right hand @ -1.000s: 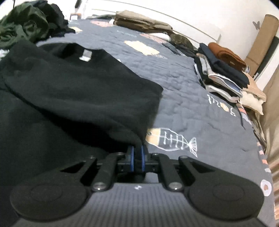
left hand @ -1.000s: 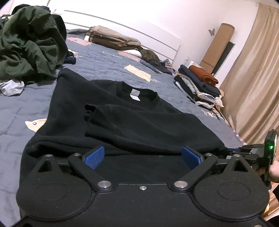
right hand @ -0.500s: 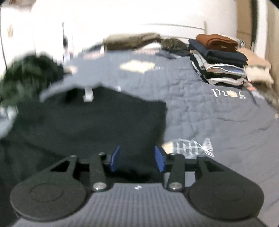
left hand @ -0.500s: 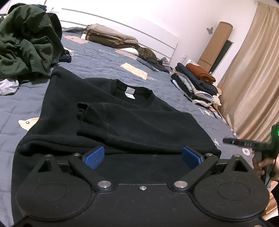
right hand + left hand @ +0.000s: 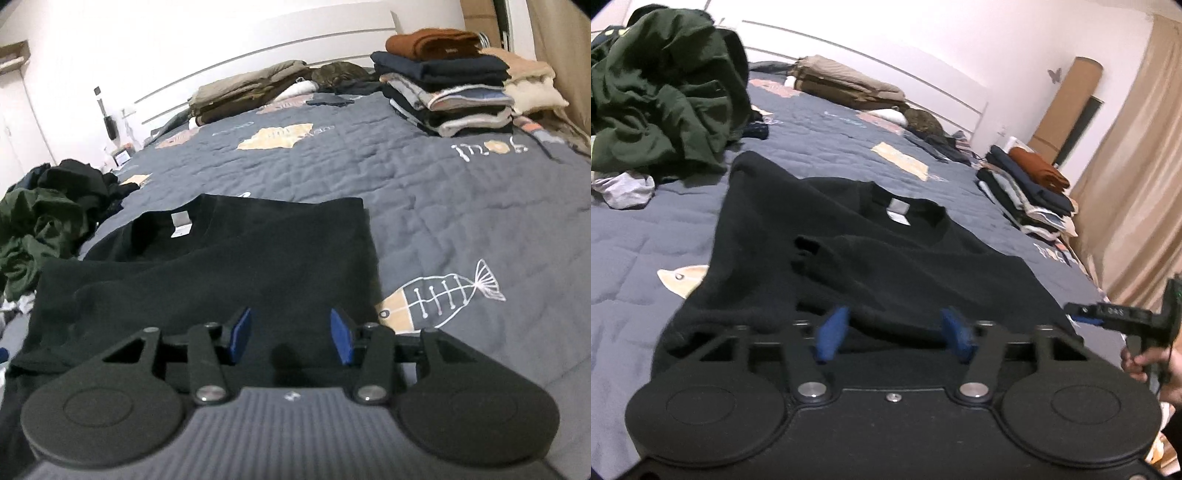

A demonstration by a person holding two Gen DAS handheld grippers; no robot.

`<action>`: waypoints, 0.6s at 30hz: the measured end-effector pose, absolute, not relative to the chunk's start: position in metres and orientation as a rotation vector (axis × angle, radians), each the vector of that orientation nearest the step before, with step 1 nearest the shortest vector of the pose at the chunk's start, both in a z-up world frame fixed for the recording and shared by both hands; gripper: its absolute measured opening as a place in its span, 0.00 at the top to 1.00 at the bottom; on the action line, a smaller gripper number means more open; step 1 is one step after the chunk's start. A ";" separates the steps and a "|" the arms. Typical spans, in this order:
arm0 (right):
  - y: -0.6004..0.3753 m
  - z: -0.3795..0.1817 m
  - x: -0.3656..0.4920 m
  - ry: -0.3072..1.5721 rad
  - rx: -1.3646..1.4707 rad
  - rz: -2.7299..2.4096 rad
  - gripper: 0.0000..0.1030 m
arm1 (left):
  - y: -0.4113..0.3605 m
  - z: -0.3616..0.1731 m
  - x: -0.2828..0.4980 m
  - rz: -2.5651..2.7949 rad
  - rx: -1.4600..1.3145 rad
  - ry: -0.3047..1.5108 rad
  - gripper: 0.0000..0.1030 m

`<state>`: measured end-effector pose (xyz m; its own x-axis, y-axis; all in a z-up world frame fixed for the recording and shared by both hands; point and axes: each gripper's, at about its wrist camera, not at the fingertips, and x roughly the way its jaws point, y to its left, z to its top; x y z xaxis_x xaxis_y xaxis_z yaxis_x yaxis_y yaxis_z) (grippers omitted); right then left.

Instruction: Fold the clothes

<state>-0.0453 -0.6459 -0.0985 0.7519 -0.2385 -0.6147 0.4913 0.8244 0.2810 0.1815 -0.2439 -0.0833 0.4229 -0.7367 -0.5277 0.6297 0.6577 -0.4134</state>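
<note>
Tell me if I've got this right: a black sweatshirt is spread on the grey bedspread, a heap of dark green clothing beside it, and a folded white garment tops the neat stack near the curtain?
Not quite. The garment topping the folded stack is rust brown, not white, as the right wrist view shows. The rest holds: the black sweatshirt lies on the grey bedspread, with the dark green heap beside it.

My left gripper (image 5: 894,334), blue pads part-way apart and just narrowed, straddles the near hem fold of the black cotton sweatshirt (image 5: 849,251) on the grey quilted bedspread (image 5: 827,144); my right gripper (image 5: 1123,317) hovers at right.
</note>
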 end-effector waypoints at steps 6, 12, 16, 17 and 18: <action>-0.644 -0.094 -0.039 0.574 0.458 -0.407 0.55 | -0.249 -0.090 0.236 -0.762 -0.177 0.773 0.54; -0.646 -0.095 -0.029 0.574 0.465 -0.415 0.55 | -0.260 -0.107 0.290 -0.733 -0.204 0.871 0.41; -0.645 -0.097 -0.021 0.580 0.461 -0.410 0.55 | -0.265 -0.126 0.313 -0.756 -0.282 0.967 0.41; -0.645 -0.097 -0.020 0.580 0.458 -0.408 0.55 | -0.266 -0.130 0.316 -0.765 -0.295 0.984 0.41; -0.645 -0.097 -0.019 0.579 0.457 -0.406 0.55 | -0.268 -0.132 0.317 -0.775 -0.303 0.992 0.43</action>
<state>-0.0190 -0.6447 -0.0967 0.7642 -0.2351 -0.6007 0.4844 0.8241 0.2937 0.3175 -0.2681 -0.1325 0.3128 -0.7063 -0.6350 0.4454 0.6996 -0.5587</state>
